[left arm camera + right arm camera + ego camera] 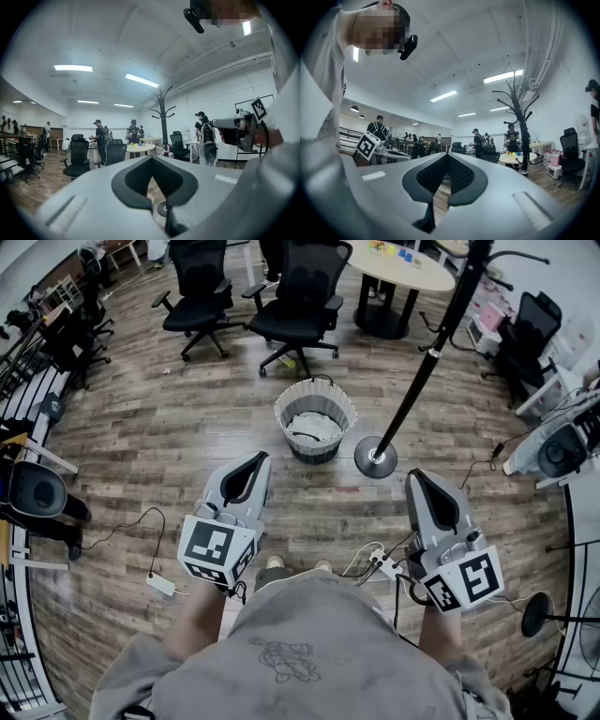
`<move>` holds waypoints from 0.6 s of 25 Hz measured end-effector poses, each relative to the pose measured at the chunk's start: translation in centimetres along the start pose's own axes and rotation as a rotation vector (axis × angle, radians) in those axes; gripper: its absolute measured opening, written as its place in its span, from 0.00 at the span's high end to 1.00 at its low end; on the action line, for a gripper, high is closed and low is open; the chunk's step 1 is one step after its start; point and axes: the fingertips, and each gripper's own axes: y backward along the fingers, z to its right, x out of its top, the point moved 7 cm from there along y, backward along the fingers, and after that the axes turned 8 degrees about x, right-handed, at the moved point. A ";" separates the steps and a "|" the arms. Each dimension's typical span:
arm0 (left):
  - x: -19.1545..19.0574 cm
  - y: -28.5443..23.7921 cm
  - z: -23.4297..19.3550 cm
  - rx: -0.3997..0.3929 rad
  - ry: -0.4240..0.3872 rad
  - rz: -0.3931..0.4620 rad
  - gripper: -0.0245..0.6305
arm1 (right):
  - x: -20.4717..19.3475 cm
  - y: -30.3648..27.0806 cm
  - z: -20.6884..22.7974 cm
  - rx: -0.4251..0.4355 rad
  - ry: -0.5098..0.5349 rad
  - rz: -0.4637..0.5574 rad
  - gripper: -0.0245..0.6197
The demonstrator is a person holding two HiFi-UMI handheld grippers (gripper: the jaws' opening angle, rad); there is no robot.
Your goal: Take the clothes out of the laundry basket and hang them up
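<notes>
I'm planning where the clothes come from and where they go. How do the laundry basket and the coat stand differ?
The basket is low, wide and pale, while the stand is a tall, thin black pole on a round base. The basket holds clothes, but the stand's hooks look bare. Both stand upright on the wood floor, close beside each other.

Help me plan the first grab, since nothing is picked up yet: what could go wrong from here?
1. The rack stands close beside the basket; a swung garment or arm could knock it.
2. Cables lie underfoot, a likely trip hazard when stepping forward.
3. The left gripper and right gripper have their jaws shut and empty; they must open before reaching the clothes.
</notes>
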 end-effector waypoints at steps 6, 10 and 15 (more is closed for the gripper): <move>-0.2 -0.3 1.3 0.012 0.004 -0.003 0.96 | -0.6 1.0 1.5 -0.008 -0.054 0.005 0.92; -0.2 -0.1 1.6 0.021 0.004 -0.001 0.96 | -0.7 1.3 1.7 -0.003 -0.045 0.002 0.92; -0.2 -0.1 2.1 0.046 0.020 0.028 0.94 | -1.0 1.8 2.7 -0.056 -0.051 0.011 0.82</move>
